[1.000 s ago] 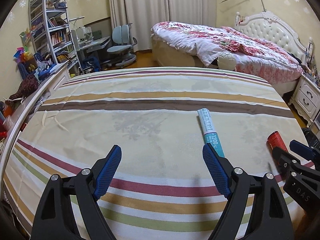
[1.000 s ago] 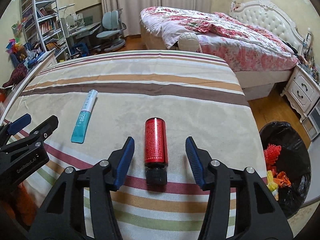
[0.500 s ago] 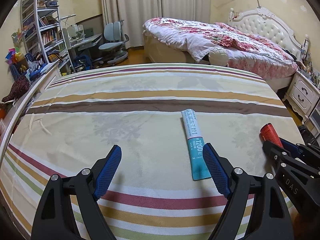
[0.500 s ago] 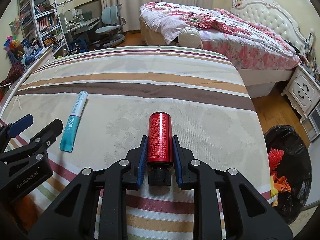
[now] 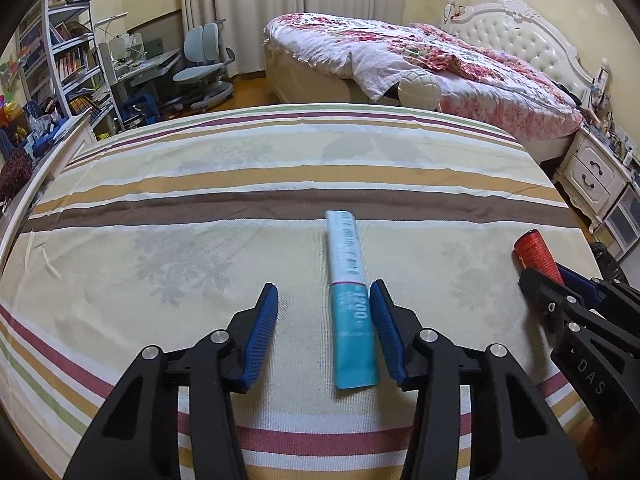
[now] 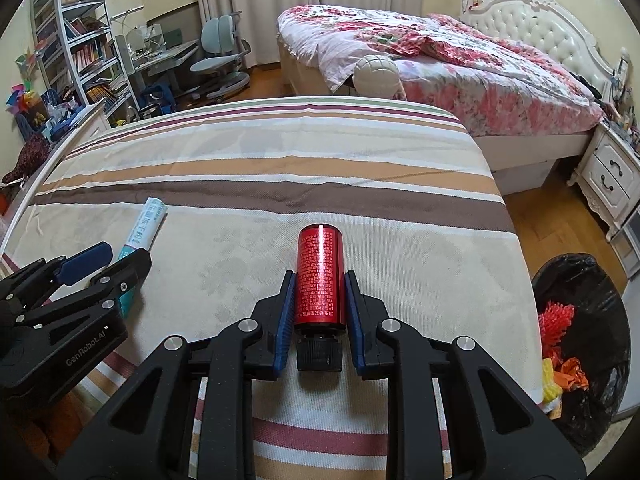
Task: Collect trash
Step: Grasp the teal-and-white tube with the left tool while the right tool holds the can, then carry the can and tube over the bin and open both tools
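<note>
Tube (image 5: 352, 304) on striped bedcover (image 5: 200, 240) – long axis along left gripper (image 5: 324, 328) fingers, hugging its right pad | jaws closing, not yet pinching | right gripper (image 6: 320, 312) clamped on red can (image 6: 319, 276) | bin (image 6: 580, 344) lies right

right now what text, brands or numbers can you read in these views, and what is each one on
"GenRobot.AI": on the black body of the left tongs, seen from the right wrist view.
"DAS": on the black body of the right tongs, at the left wrist view's edge.
"1200": on the teal end of the teal and white tube; its other characters are too blurred to read.
Fine white print on the red canister: too small to read.
</note>
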Available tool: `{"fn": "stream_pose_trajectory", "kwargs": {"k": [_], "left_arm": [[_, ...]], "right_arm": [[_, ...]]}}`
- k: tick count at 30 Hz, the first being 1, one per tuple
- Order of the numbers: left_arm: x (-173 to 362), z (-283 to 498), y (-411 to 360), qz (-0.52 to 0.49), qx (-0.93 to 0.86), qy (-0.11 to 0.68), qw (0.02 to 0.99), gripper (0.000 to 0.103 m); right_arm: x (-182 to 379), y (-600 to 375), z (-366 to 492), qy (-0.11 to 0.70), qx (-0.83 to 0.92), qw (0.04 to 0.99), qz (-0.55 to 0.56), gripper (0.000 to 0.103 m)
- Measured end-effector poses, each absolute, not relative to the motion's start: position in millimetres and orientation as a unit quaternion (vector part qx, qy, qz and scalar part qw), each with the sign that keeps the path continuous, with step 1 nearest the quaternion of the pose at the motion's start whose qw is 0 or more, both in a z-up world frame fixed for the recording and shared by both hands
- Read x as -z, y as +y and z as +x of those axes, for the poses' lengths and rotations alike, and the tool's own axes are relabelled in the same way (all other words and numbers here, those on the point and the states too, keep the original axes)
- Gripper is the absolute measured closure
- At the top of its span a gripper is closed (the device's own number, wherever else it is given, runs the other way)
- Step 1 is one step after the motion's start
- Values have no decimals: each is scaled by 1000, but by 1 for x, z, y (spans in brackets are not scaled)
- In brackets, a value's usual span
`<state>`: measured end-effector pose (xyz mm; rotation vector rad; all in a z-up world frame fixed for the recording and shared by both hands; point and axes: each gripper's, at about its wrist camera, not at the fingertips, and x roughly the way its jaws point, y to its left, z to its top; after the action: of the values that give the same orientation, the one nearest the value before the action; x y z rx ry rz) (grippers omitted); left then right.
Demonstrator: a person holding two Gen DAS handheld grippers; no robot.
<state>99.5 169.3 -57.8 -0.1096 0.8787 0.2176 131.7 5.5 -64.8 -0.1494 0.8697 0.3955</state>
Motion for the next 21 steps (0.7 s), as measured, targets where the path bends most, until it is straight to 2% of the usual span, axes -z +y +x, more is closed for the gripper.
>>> {"fn": "stream_pose_trajectory", "kwargs": {"k": [4,21], "left_arm": [[56,94,170,-62,-87,417,903,82],[48,77,161,-61,-65,400,912,86]], "right_arm": [[65,6,132,417,-189,886,-74,80],[60,-7,112,408,-185,892,-63,80]]}}
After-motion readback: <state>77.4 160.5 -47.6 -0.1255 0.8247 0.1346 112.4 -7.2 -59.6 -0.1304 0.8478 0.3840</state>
